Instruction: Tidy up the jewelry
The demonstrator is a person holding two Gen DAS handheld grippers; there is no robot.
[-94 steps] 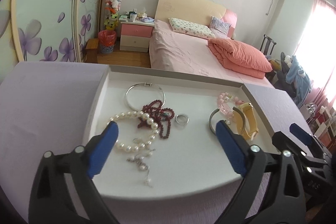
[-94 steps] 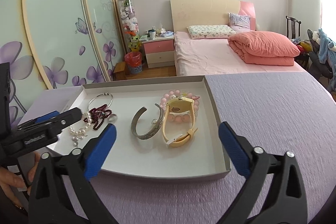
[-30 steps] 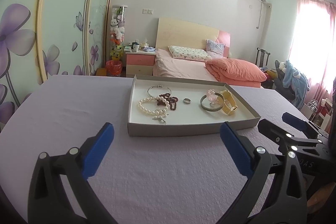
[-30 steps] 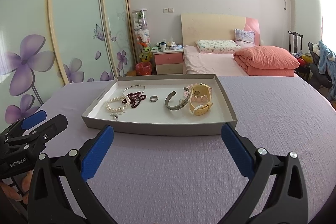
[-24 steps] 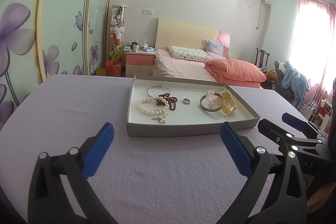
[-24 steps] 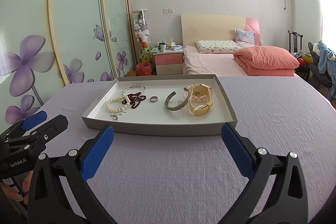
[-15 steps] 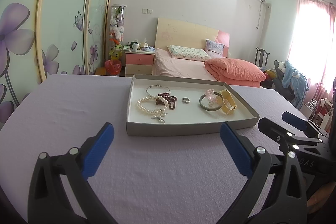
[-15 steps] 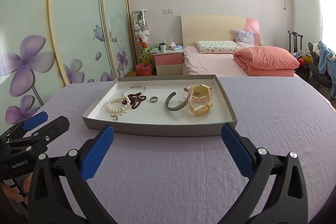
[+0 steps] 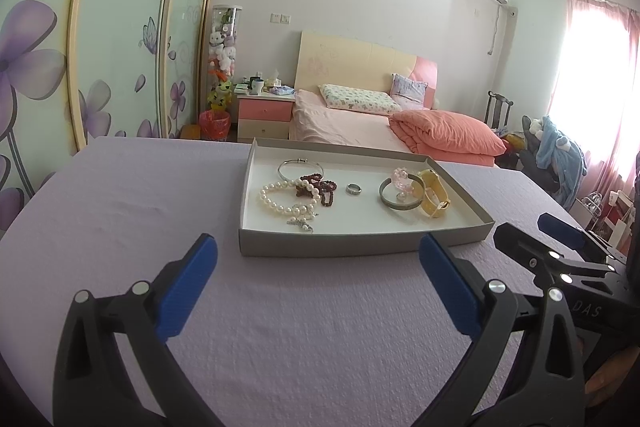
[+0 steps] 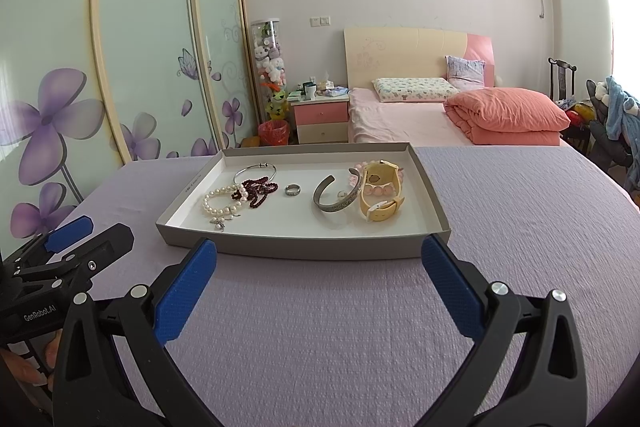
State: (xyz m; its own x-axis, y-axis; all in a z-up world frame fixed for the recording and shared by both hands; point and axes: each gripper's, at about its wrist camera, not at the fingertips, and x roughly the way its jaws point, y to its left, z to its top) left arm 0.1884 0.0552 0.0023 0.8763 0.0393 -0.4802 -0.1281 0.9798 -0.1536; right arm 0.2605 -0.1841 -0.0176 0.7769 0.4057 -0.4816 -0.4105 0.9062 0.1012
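A table draped in a textured lilac cloth (image 10: 500, 211) fills the foreground of a bedroom, with a pink-covered bed (image 10: 412, 119) and floral sliding wardrobe doors (image 10: 152, 39) behind it. On the cloth sits a shallow grey cardboard tray with a white floor (image 10: 304, 247), holding all the jewelry. Two black grippers with blue finger pads hang over the bare cloth just short of the tray's near wall: the left gripper (image 9: 318, 279) and the right gripper (image 10: 318, 277), each with its jaws spread wide and nothing between them. Inside the tray, toward the right end, a pale yellow strap watch (image 10: 380, 197) lies against a pink bead bracelet (image 10: 378, 190), with an engraved silver cuff bangle (image 10: 336, 195) just beside them. Toward the left end, a white pearl bracelet (image 10: 218, 201) touches a tangle of dark red beads (image 10: 258, 189), and a thin silver hoop bangle (image 10: 256, 171) lies behind both. A small silver ring (image 10: 292, 190) rests alone between the two groups.
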